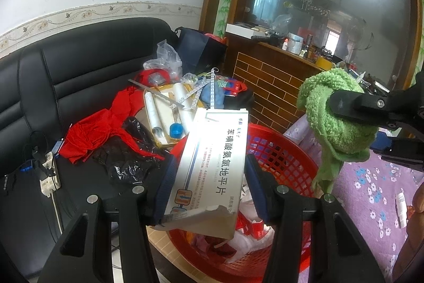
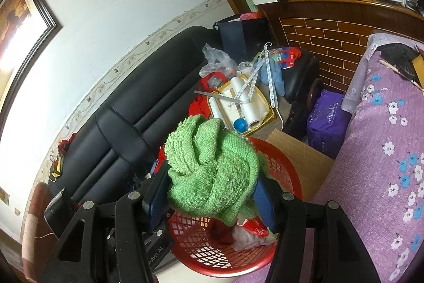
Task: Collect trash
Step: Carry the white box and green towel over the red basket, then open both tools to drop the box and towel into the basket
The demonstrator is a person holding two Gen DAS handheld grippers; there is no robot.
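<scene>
Fuzzy green knit cloth, flat white carton over red lattice basket

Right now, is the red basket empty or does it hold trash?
Not empty: the red basket holds red and white wrappers at its bottom.

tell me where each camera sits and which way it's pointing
Left wrist: sits on the left gripper, looking forward and down over the white medicine box it grips toward the black sofa; its own fingers and the right gripper holding the green cloth show.
Right wrist: sits on the right gripper, looking down past the cloth it grips; only its own fingers show.
Shared: the red basket, the green cloth, the sofa, the purple floral cover.
</scene>
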